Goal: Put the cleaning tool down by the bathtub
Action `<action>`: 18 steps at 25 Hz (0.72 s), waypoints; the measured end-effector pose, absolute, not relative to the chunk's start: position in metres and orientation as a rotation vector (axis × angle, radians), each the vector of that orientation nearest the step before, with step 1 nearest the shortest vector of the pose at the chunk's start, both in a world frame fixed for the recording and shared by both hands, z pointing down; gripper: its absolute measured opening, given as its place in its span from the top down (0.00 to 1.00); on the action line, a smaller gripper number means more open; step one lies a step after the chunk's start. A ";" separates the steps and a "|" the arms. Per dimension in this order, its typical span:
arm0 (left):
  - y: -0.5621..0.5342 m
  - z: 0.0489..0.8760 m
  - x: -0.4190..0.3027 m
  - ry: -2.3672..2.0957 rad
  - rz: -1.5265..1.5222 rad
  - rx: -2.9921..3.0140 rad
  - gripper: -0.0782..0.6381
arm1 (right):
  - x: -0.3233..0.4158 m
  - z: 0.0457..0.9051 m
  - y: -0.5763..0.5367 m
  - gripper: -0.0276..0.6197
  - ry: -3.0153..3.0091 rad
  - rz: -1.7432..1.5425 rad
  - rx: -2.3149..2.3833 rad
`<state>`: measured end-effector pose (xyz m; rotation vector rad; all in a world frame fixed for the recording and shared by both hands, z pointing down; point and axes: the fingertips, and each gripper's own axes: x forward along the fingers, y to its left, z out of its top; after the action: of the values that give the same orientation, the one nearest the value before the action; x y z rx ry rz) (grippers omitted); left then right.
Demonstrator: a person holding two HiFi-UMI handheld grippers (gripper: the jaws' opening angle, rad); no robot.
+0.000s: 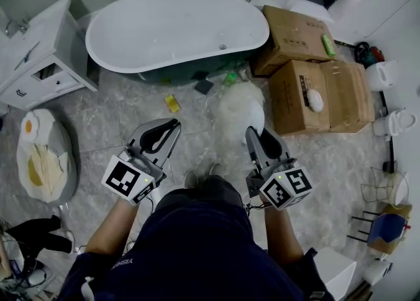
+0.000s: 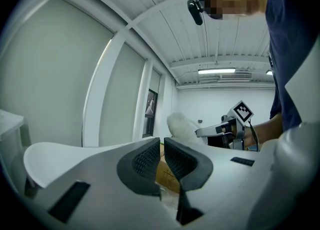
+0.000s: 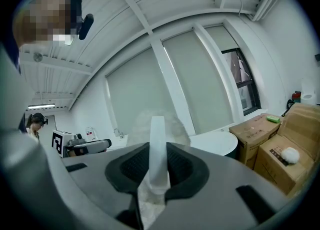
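A white oval bathtub [image 1: 177, 31] with a dark outer shell stands at the far side of the tiled floor. The cleaning tool has a fluffy white head [image 1: 239, 106] that hovers over the floor in front of the tub's right end. My right gripper [image 1: 254, 137] is shut on its flat white handle [image 3: 158, 149], which stands upright between the pads. My left gripper [image 1: 172, 126] is held to the left at about the same height, its pads [image 2: 150, 161] pressed together with nothing between them. From the left gripper view the fluffy head [image 2: 181, 126] shows beyond the jaws.
Cardboard boxes [image 1: 315, 96] are stacked right of the tub. A white cabinet [image 1: 39, 57] stands at the left, an egg-shaped rug [image 1: 42, 155] below it. A yellow item [image 1: 172, 103], a dark pad [image 1: 204, 86] and a green item [image 1: 230, 78] lie by the tub's base. White kettles [image 1: 380, 75] sit far right.
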<state>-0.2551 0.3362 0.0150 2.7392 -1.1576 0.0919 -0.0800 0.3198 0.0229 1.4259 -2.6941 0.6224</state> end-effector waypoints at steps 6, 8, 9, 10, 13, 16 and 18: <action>0.323 0.021 -0.255 -1.169 0.105 2.728 0.82 | -0.077 0.031 0.301 0.82 -2.690 0.632 1.422; 0.317 0.023 -0.254 -1.177 0.107 2.722 0.82 | -0.075 0.032 0.294 0.82 -2.690 0.637 1.425; 0.314 0.023 -0.254 -1.181 0.110 2.719 0.82 | -0.074 0.033 0.290 0.82 -2.693 0.639 1.423; 0.311 0.024 -0.253 -1.186 0.114 2.716 0.82 | -0.072 0.034 0.285 0.82 -2.696 0.641 1.420; 0.296 0.027 -0.249 -1.202 0.122 2.704 0.82 | -0.068 0.037 0.267 0.82 -2.706 0.646 1.406; 0.279 0.027 -0.244 -1.222 0.122 2.697 0.82 | -0.065 0.039 0.246 0.82 -2.719 0.651 1.388; 0.267 0.030 -0.241 -1.233 0.130 2.688 0.82 | -0.062 0.040 0.231 0.82 -2.727 0.651 1.373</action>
<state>-0.2406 0.2669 0.0297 2.6882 -1.2326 0.1300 -0.0618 0.2309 0.0402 1.3735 -2.7274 0.6514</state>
